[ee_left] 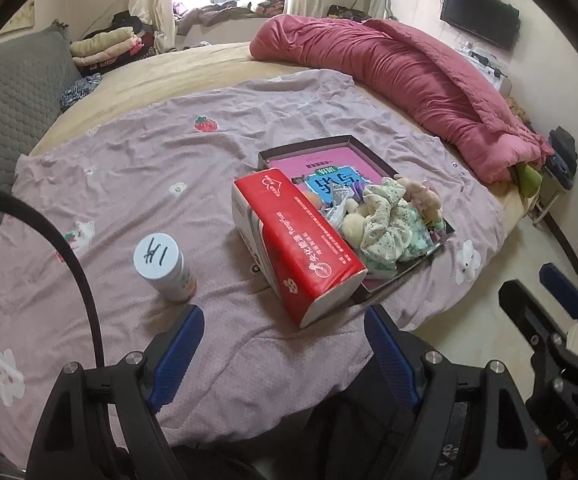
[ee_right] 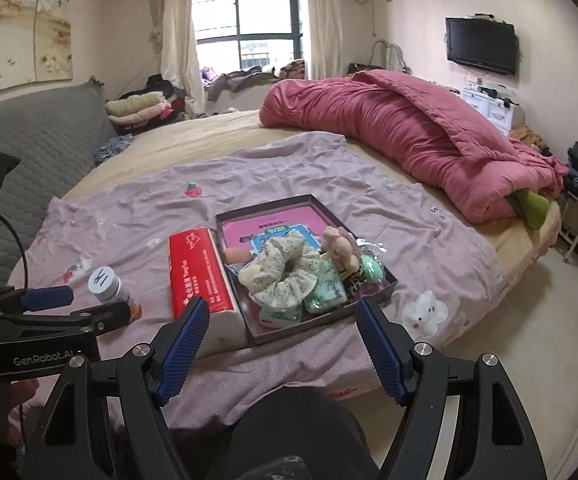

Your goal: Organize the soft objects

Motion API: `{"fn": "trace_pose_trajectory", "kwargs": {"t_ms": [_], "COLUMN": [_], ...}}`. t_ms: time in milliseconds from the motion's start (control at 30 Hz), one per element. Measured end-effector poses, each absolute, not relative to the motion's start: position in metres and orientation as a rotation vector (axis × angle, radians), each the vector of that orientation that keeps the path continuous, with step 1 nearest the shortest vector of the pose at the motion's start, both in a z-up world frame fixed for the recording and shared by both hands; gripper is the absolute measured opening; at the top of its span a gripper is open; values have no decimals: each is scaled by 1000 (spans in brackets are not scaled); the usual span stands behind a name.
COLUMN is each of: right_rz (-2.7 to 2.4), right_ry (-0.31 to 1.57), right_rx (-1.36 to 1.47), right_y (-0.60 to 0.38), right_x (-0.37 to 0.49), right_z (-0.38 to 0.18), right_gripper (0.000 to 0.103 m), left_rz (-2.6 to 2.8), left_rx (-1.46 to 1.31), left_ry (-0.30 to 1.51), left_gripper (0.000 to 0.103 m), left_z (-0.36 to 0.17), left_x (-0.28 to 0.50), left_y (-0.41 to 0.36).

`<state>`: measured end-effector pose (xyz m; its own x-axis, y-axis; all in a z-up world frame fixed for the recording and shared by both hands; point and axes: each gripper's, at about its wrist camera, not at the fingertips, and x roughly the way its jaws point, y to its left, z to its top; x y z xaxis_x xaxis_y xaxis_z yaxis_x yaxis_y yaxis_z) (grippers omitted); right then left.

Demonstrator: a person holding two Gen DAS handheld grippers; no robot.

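A dark shallow box (ee_left: 373, 160) (ee_right: 225, 216) sits on the pink sheet on the bed. It holds a floral scrunchie (ee_left: 385, 216) (ee_right: 285, 268), a small plush toy (ee_left: 421, 196) (ee_right: 339, 246), green tissue packs (ee_right: 323, 294) and a pink book (ee_right: 249, 228). A red tissue pack (ee_left: 293, 240) (ee_right: 199, 272) lies against the box's left side. My left gripper (ee_left: 285, 320) is open and empty, hovering in front of the red pack. My right gripper (ee_right: 283, 312) is open and empty, near the box's front edge.
A white-capped bottle (ee_left: 163, 266) (ee_right: 109, 286) stands on the sheet left of the red pack. A rolled pink quilt (ee_left: 401, 76) (ee_right: 401, 132) lies across the far side of the bed. A grey headboard (ee_left: 5, 96) is at left. Floor lies to the right.
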<state>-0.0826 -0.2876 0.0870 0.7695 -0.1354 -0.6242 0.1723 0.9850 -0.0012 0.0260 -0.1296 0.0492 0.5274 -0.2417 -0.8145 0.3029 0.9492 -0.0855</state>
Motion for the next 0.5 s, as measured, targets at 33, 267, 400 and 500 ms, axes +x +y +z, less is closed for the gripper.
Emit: {"fn": "trace_pose_trajectory", "kwargs": {"t_ms": [33, 267, 400, 500], "right_rz": [-168, -180, -178, -175], "right_ry": [678, 701, 708, 713], "right_rx": [49, 56, 61, 67], "right_y": [-287, -293, -294, -296], "right_x": [-83, -80, -78, -76], "right_z": [85, 79, 77, 75], "right_gripper": [77, 77, 77, 77], "left_rz": [-326, -335, -345, -351], "left_rx": [65, 72, 79, 88], "left_ry": [960, 966, 973, 975], "left_gripper": [82, 82, 82, 82], "left_z": [48, 44, 41, 39], "left_x": [25, 23, 22, 21], "left_y": [-130, -133, -136, -138]}}
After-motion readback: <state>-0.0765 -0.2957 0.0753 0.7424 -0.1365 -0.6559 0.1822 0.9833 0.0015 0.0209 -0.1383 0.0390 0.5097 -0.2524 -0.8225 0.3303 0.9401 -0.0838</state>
